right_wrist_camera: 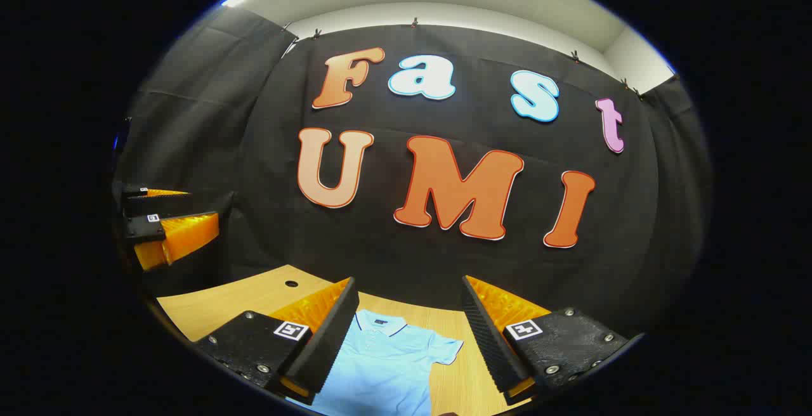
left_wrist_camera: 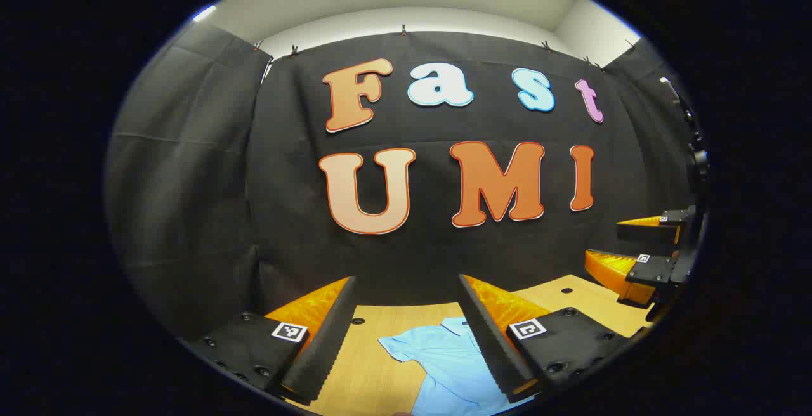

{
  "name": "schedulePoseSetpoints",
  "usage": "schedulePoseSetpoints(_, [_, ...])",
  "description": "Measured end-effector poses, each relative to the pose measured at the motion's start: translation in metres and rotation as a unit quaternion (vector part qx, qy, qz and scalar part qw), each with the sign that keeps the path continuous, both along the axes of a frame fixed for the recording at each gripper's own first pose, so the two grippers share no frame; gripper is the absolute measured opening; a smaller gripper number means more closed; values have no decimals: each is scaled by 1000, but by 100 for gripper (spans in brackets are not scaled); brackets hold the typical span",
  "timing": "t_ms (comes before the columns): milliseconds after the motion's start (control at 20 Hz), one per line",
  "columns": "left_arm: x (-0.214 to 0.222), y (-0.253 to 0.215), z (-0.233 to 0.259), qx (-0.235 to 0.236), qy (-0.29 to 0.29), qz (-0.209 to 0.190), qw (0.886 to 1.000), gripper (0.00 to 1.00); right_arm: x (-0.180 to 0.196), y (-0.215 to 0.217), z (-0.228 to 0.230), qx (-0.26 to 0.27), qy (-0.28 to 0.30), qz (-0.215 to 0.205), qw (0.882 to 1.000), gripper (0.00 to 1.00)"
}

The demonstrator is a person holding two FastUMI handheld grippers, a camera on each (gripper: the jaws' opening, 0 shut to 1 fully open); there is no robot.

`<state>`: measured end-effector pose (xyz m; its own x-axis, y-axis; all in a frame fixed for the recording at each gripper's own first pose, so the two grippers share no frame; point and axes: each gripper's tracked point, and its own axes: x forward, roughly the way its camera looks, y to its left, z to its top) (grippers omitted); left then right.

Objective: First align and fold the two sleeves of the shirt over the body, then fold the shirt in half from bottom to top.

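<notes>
shirt, pale blue with short sleeves and a dark-edged collar, lies flat on the wooden table, collar toward the black cloth wall at the far side. in the right gripper view its collar and one spread sleeve show between the two fingers, the sleeve reaching out toward the finger on the right of that view. in the left gripper view the shirt lies low in the picture, one sleeve stretched out over the bare wood and part of the body hidden behind the finger on the right of that view.

the table is light wood with small dark round holes in its top, and it runs up to the foot of the black cloth wall. above the cloth a pale wall and ceiling show.

the left gripper hangs above the table with its fingers spread wide apart, nothing between them, touching neither the shirt nor the wood. the right gripper is likewise released, fingers wide, hovering over the collar end of the shirt and gripping nothing.

each gripper shows at the edge of the other's view: the right gripper well off to the side in the left gripper view, the left gripper in the right gripper view, both held above the table.
</notes>
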<state>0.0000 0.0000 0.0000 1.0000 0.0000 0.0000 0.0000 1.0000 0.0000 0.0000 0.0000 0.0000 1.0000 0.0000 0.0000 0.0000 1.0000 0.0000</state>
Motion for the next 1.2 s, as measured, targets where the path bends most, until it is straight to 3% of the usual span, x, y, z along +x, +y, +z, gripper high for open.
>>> schedulePoseSetpoints(500, [25, -25, -2, -7, 4, 11, 1000, 98, 2, -43, -27, 19, 33, -17, 999, 97])
schedulePoseSetpoints(750, [29, -34, -14, 2, 15, -6, 1000, 98, 6, -60, -58, 23, 91, -46, 995, 97])
schedulePoseSetpoints(850, [29, -36, -15, 13, 13, -15, 1000, 97, 10, -69, -74, 27, 122, -66, 990, 97])
schedulePoseSetpoints(1000, [27, -36, -16, 16, 14, -34, 999, 100, 20, -73, -106, 66, 206, -83, 973, 97])
schedulePoseSetpoints(1200, [29, -9, -30, 7, 26, -33, 999, 100, 37, -77, -128, 66, 249, -99, 961, 98])
